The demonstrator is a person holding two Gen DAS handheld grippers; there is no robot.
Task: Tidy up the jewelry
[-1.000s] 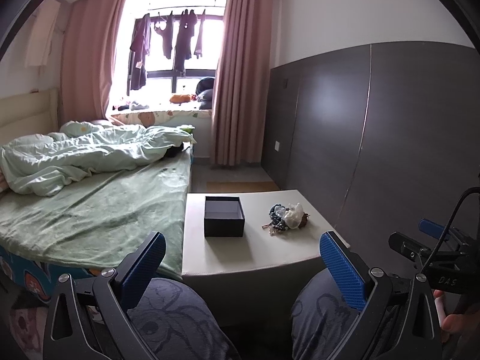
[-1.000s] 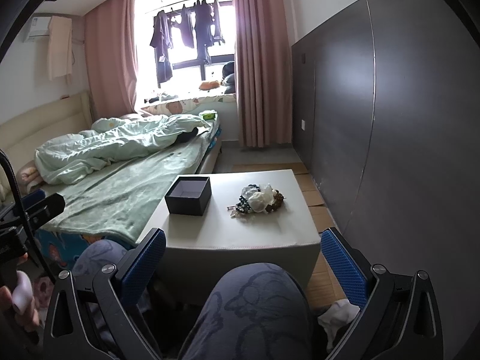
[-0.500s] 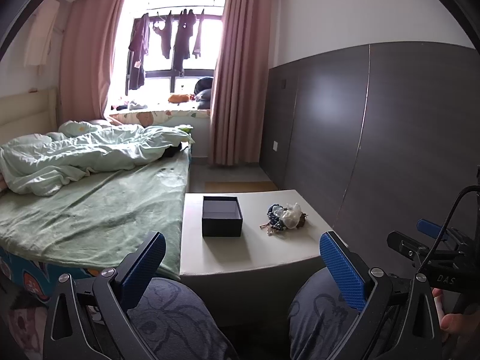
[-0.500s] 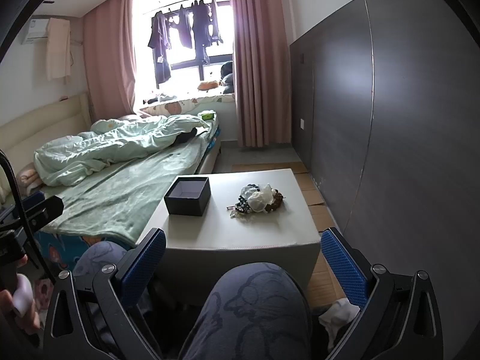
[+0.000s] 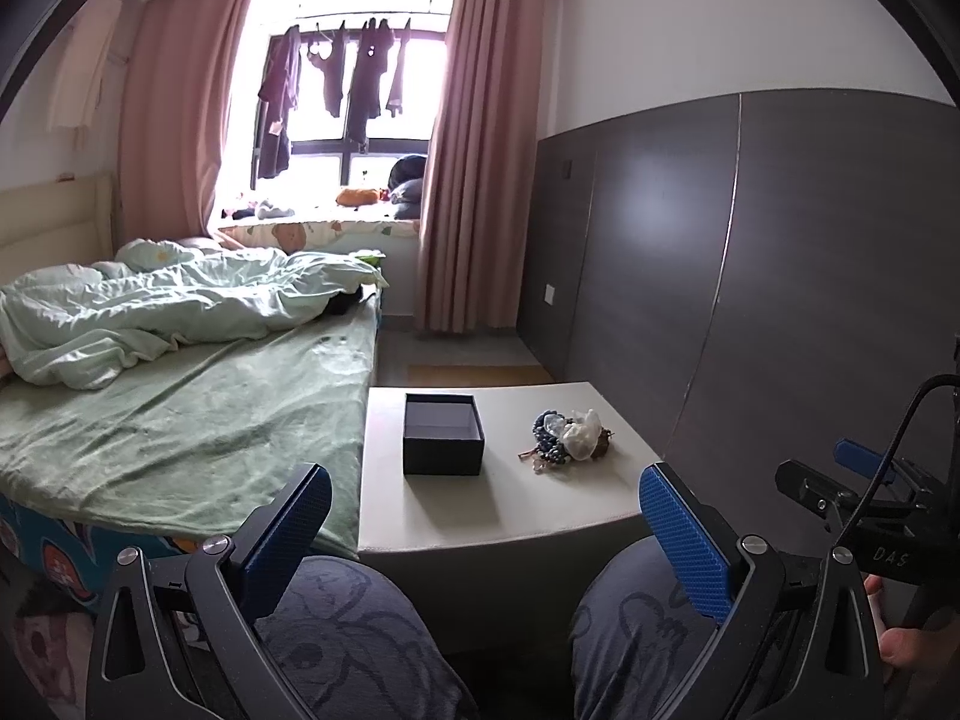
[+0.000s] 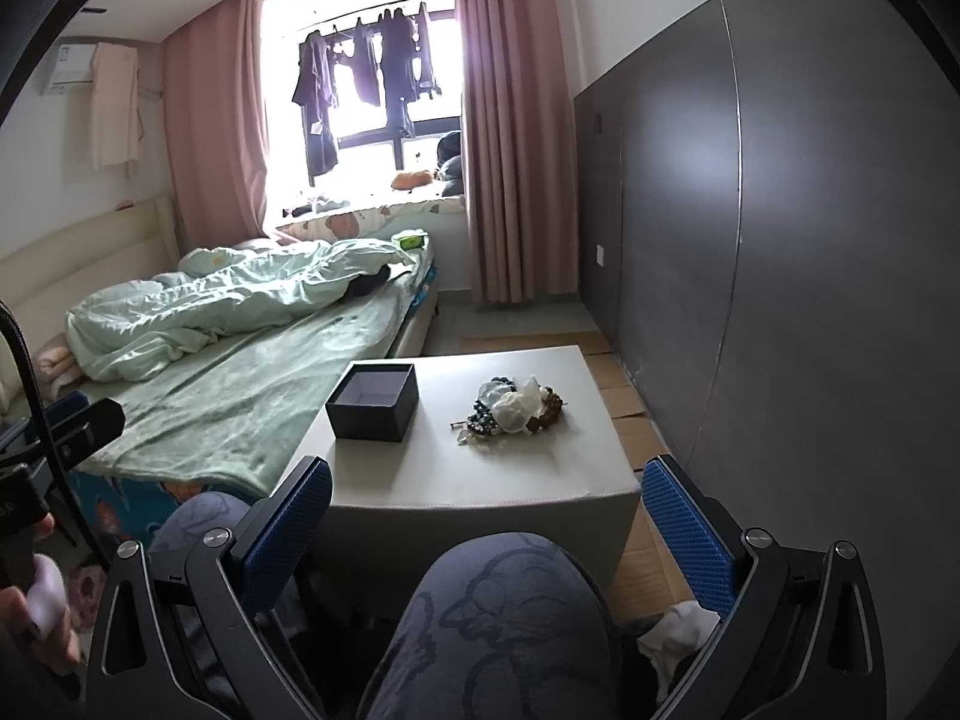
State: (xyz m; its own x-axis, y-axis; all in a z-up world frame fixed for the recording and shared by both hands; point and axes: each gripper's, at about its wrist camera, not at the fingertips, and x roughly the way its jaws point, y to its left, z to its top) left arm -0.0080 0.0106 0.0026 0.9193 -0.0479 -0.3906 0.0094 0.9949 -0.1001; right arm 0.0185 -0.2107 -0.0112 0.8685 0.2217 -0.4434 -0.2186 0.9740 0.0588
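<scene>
A small heap of jewelry (image 5: 567,441) (image 6: 516,409), blue and brown beads with a white piece, lies on a low white table (image 5: 516,504) (image 6: 480,474). To its left stands an open, empty black box (image 5: 443,441) (image 6: 373,401). My left gripper (image 5: 486,531) is open, held well short of the table over a person's knees. My right gripper (image 6: 486,525) is open too, above a knee, short of the table's near edge. Each gripper shows at the edge of the other's view.
A bed (image 5: 180,414) with a green sheet and a rumpled quilt adjoins the table's left side. A dark panelled wall (image 6: 780,276) runs along the right. Cardboard sheets (image 6: 636,420) lie on the floor by the wall. Pink curtains (image 5: 474,180) frame the far window.
Both views have shifted slightly; the table and box sit a little lower and nearer. Both grippers stay open and nothing on the table has moved.
</scene>
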